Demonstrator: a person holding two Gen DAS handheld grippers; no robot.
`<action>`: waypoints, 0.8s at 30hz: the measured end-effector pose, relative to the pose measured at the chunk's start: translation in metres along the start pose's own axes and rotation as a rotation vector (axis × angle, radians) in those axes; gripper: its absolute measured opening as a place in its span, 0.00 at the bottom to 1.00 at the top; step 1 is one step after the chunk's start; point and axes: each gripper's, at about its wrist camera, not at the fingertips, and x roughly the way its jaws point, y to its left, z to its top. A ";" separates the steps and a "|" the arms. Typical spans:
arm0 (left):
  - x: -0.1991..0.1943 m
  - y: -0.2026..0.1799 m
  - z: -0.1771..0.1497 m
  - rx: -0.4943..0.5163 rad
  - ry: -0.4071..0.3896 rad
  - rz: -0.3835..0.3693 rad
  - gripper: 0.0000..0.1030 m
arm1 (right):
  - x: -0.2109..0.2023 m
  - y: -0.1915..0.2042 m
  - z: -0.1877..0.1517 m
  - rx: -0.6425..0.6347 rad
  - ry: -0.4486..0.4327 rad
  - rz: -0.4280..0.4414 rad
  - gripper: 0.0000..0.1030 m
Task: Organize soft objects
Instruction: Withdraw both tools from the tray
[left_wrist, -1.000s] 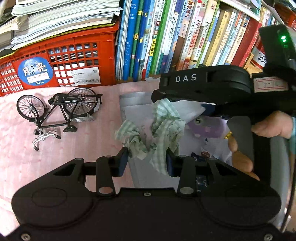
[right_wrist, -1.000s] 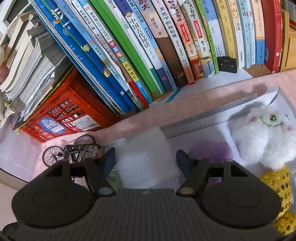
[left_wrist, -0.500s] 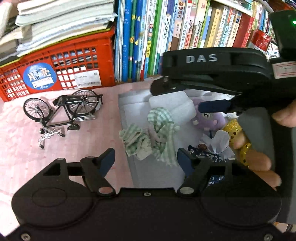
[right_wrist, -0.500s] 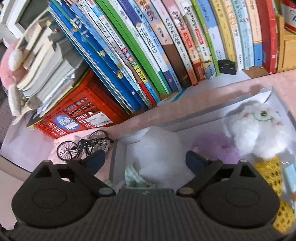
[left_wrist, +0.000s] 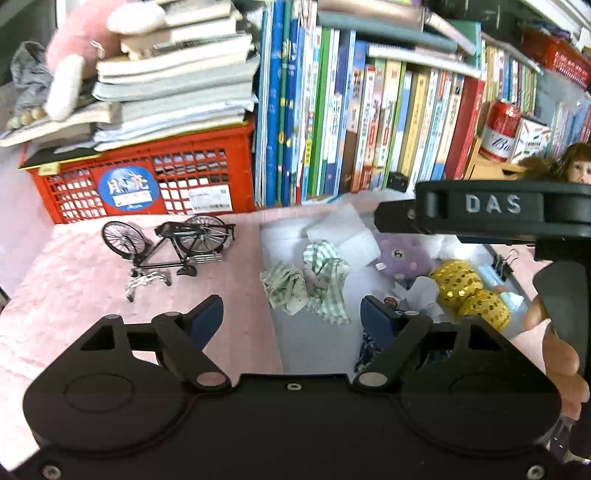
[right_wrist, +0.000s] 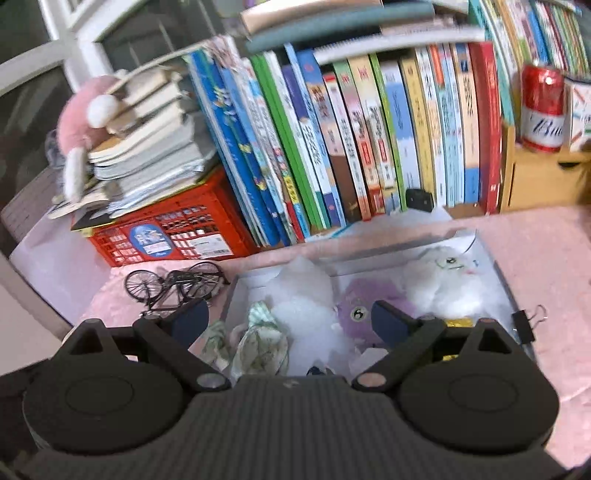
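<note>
A shallow grey box (left_wrist: 271, 291) (right_wrist: 502, 273) on the pink cloth holds soft things. A crumpled green-checked cloth (left_wrist: 314, 277) (right_wrist: 264, 343) lies at its left end, beside a white foam sheet (left_wrist: 347, 236) (right_wrist: 306, 295). A purple plush (left_wrist: 402, 256) (right_wrist: 360, 299), a white plush (right_wrist: 447, 280) and gold sequin balls (left_wrist: 465, 288) lie further right. My left gripper (left_wrist: 291, 314) hovers above the cloth, jaws opening, nothing between them. My right gripper (right_wrist: 290, 319) stands open above the foam, holding nothing; its body (left_wrist: 491, 210) crosses the left wrist view.
A small black model bicycle (left_wrist: 170, 243) (right_wrist: 177, 286) stands left of the box. Behind are a red crate (left_wrist: 147, 181) stacked with papers, a row of upright books (left_wrist: 369, 129) (right_wrist: 351, 147), a red can (right_wrist: 543, 110) and a doll (left_wrist: 569, 166). A binder clip (right_wrist: 524, 325) sits at the box's right edge.
Both grippers let go and pulled back and up. The checked cloth dropped from the left gripper and the foam sheet from the right; both now lie in the box.
</note>
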 end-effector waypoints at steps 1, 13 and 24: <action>-0.006 -0.001 -0.001 0.004 -0.010 0.000 0.78 | -0.007 0.001 -0.002 -0.010 -0.015 0.005 0.96; -0.081 0.000 -0.043 0.019 -0.116 -0.010 0.83 | -0.078 0.018 -0.042 -0.147 -0.137 0.055 0.98; -0.125 0.017 -0.098 0.042 -0.197 0.006 0.85 | -0.119 0.030 -0.090 -0.230 -0.215 0.092 1.00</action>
